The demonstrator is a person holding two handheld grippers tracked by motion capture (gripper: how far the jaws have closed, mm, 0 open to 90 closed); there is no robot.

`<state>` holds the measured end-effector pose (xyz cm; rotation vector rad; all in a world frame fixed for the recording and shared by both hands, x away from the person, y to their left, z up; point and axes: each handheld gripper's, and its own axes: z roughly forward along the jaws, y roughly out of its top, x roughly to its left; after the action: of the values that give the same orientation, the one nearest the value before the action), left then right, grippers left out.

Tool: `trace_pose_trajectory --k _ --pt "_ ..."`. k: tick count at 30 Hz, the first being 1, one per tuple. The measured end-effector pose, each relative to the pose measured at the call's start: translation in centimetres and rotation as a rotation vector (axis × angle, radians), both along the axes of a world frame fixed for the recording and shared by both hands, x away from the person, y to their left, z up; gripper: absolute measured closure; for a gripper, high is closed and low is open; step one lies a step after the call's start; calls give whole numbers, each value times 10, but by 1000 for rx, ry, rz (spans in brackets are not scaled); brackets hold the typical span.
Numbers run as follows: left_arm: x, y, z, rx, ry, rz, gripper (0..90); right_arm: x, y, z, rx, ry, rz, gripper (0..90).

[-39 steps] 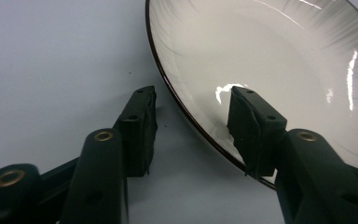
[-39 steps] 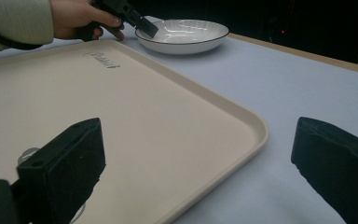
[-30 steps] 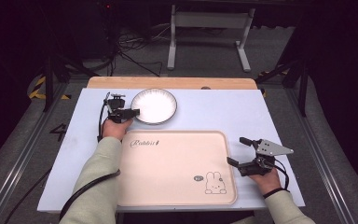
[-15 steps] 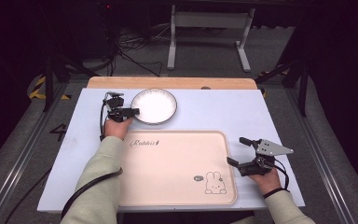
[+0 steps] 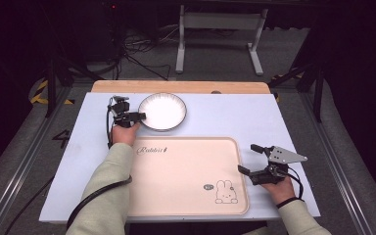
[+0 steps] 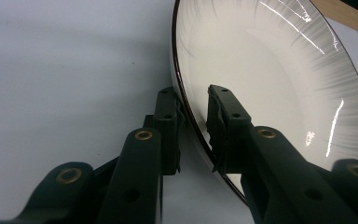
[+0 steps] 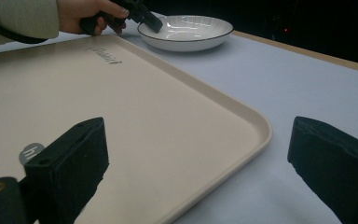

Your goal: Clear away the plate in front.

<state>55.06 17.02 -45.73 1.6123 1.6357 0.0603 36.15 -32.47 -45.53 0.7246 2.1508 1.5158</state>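
- Straddling the near-left rim of the white plate [image 5: 162,111], the left claw [image 6: 193,128] has one jaw outside the rim and one over the inner face; a narrow gap shows on each side, so the jaws are not quite clamped on it.
- Plate: white, ribbed, with a dark edge line, sitting on the pale blue table [image 5: 254,117] towards its far side, just beyond the tray's far-left corner.
- Left hand [image 5: 124,133] lies on the table just beside the plate, its beige sleeve crossing the tray's left edge.
- Right claw [image 5: 248,159] is spread wide, jaws well apart and holding nothing, at the right edge of the tray [image 5: 186,176]. In the right gripper view the tray's rounded corner lies between the two jaws.
- Tray: beige, flat on the table's near half, with script lettering at its far-left corner and a rabbit drawing [image 5: 225,192] near its near-right corner.
- Right hand [image 5: 279,188] rests on the table near the tray's right edge.
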Motion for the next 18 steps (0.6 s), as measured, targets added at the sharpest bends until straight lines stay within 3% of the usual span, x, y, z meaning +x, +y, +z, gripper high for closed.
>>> trace_pose_trajectory --k 8,12,18 --pt "-1 1 8 -20 -5 3 798 0 0 0 -5 2 5 57" --pt "-3 0 13 -58 -32 15 827 0 0 0 -9 2 6 59" --pt "-5 -5 20 -45 -56 17 842 0 0 0 -9 2 8 62"
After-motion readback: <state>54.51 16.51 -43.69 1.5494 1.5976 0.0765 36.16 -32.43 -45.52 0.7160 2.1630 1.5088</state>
